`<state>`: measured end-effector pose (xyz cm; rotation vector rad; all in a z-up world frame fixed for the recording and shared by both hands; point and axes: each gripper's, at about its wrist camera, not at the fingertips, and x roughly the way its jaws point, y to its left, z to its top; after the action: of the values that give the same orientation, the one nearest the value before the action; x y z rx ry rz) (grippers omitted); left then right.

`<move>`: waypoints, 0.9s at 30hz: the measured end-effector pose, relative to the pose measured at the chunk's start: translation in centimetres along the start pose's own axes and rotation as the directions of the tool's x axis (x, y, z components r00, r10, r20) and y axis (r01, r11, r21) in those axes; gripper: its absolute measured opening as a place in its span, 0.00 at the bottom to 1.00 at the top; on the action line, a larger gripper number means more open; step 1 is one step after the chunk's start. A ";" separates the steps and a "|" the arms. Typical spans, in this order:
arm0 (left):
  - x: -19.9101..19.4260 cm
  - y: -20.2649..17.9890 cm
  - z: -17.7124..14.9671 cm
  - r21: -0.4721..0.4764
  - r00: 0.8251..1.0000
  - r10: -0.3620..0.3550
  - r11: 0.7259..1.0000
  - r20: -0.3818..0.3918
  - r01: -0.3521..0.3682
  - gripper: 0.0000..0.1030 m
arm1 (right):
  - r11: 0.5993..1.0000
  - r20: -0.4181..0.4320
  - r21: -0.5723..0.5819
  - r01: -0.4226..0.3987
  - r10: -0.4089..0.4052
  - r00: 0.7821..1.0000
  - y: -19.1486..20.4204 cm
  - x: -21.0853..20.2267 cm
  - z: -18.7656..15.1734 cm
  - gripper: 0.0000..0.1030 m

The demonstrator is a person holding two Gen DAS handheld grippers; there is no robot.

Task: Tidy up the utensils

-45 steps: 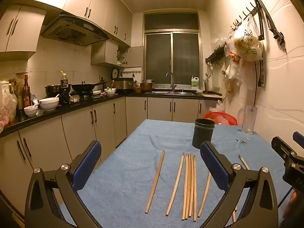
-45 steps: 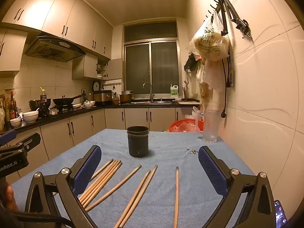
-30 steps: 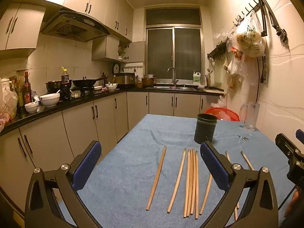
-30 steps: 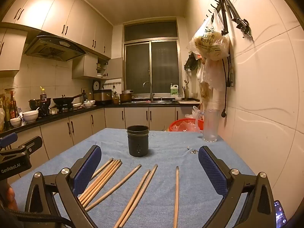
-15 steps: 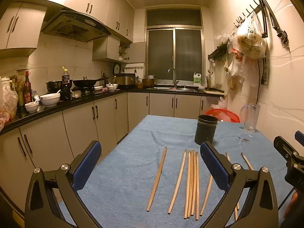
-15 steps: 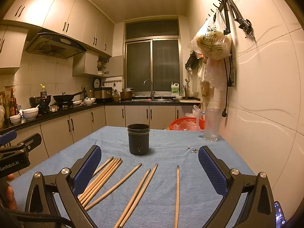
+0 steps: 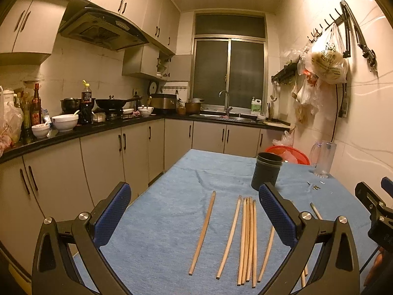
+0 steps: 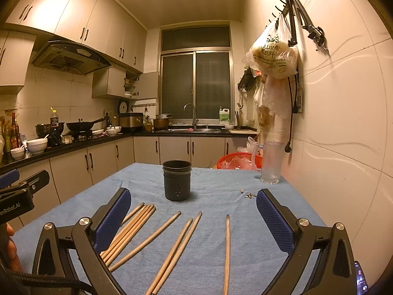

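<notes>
- Left wrist view showed the left claw (image 7: 194,211) spread wide and empty above the blue-cloth worktop (image 7: 172,196), with a lone chopstick (image 7: 203,233) on the left, a slightly bowed one (image 7: 229,236) beside it, and a tight bundle of chopsticks (image 7: 248,239) just right of that; only here did the right claw's body appear at the frame's right edge.
- Right wrist view showed the right claw (image 8: 194,209) likewise spread wide and holding nothing, and revealed a single chopstick (image 8: 227,253), well apart to the right, and a touching pair (image 8: 176,250), both largely hidden behind the finger in the other view.
- A dark holder (image 8: 176,180) stood upright beyond the chopsticks, near the middle of the cloth; its small holes were visible only from the right wrist.
- All chopsticks lay flat, long axes running roughly away from the cameras toward the holder; in the right wrist view the bundle (image 8: 130,231) slanted up to the right.
- A clear jug (image 8: 270,162) stood by the wall.
</notes>
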<state>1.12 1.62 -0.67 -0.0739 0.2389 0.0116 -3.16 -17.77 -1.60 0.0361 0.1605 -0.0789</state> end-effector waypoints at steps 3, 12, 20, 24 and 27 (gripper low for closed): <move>0.2 0.1 -0.3 -0.012 1.000 0.000 1.000 -0.007 0.000 1.00 | 1.000 -0.002 0.000 0.000 0.000 1.000 0.0 0.0 0.0 1.00; 1.2 -0.5 -0.4 0.003 1.000 0.010 1.000 -0.017 -0.010 1.00 | 1.000 -0.004 -0.009 -0.007 0.007 1.000 -0.1 0.6 0.4 1.00; 1.7 -0.8 -0.1 0.012 1.000 0.014 1.000 -0.007 -0.014 1.00 | 0.999 0.015 -0.042 -0.014 0.015 1.000 0.1 1.3 0.6 1.00; 1.9 -0.8 0.1 0.013 1.000 0.017 1.000 -0.003 -0.017 1.00 | 0.999 0.018 -0.044 -0.017 0.018 1.000 0.2 1.5 0.5 1.00; 2.2 -0.8 0.4 0.015 1.000 0.022 1.000 0.004 -0.022 1.00 | 0.999 0.020 -0.041 -0.020 0.021 1.000 0.0 1.8 0.5 1.00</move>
<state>3.35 0.87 -0.76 -0.0566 0.2362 0.0318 -1.34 -17.91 -1.34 -0.0039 0.1415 -0.0558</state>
